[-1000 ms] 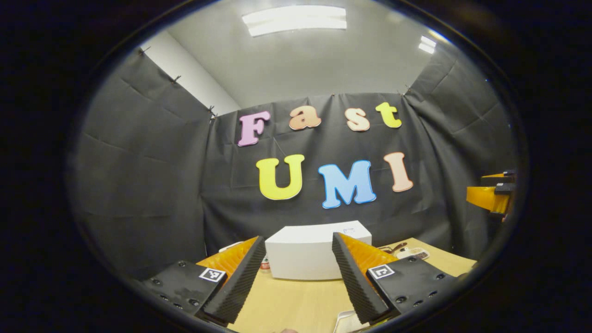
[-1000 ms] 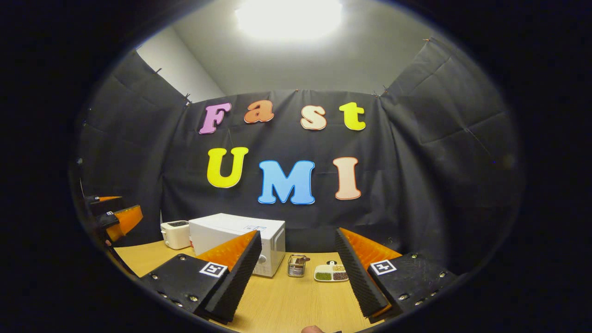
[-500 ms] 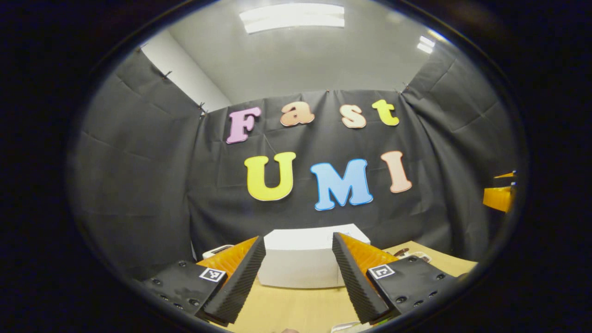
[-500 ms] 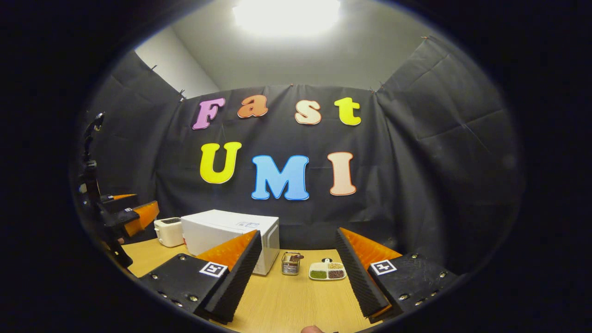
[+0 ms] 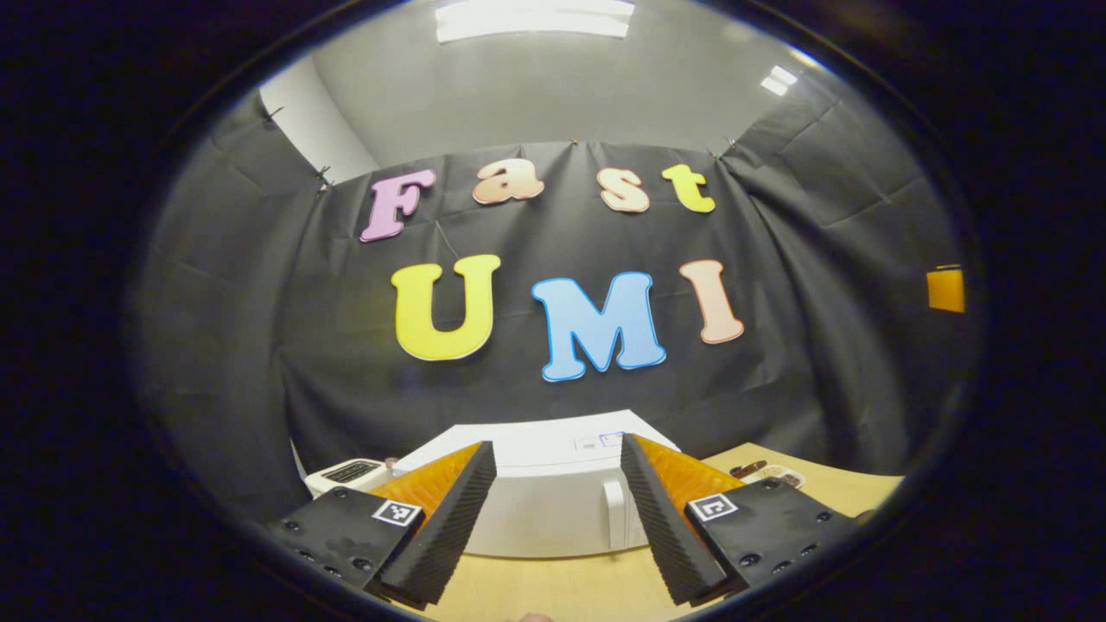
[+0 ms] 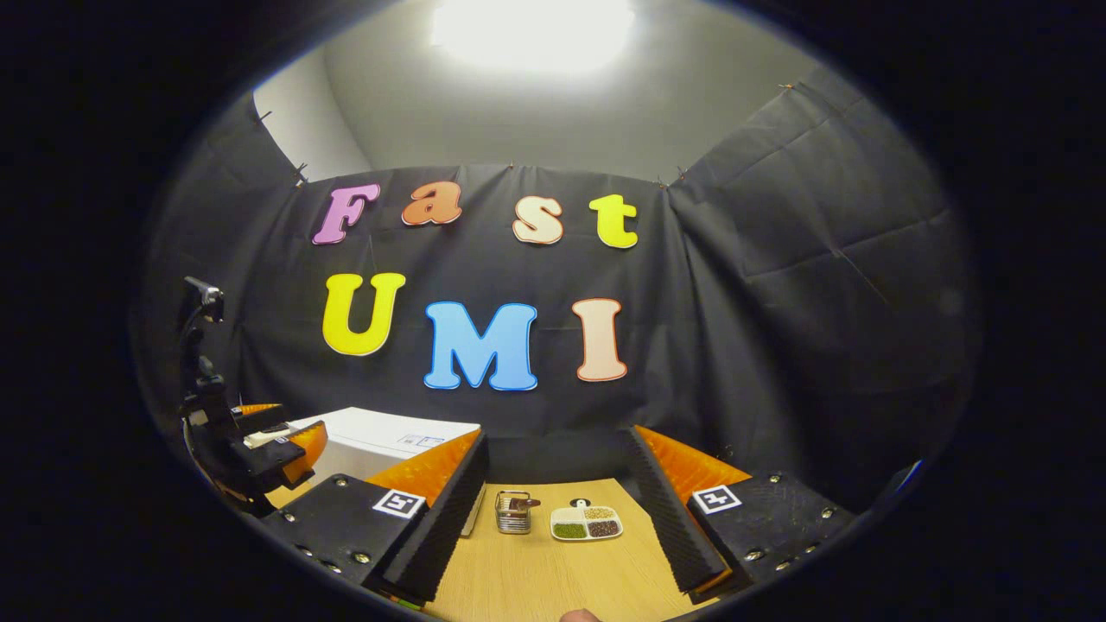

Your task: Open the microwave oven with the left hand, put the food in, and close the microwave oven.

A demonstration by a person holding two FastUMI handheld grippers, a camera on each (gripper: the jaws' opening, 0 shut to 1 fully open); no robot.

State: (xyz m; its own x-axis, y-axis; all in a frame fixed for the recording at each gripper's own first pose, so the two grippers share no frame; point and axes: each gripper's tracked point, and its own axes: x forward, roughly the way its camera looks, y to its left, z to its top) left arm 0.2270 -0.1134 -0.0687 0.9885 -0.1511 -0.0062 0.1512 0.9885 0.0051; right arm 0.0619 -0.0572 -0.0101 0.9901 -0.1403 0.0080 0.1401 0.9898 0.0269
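Observation:
A white microwave (image 5: 540,501) stands on the wooden table straight ahead of my left gripper (image 5: 553,527), its door shut and its handle (image 5: 613,516) at the right of its front. The left gripper is open, empty and short of the microwave. In the right gripper view the microwave (image 6: 380,436) sits at the left, partly behind one finger, with the left gripper (image 6: 272,445) in front of it. A white divided dish of food (image 6: 586,523) lies on the table ahead of my right gripper (image 6: 553,527), which is open and empty.
A white toaster (image 5: 346,473) stands left of the microwave. A small metal basket (image 6: 514,511) sits beside the food dish. The wooden table (image 6: 536,579) runs to the black cloth wall behind. A bit of the right gripper (image 5: 944,289) shows far right.
The left gripper has come closer to the microwave, whose front and handle now show. The right gripper's view has swung right, so the microwave slid left and the dish sits nearer the middle.

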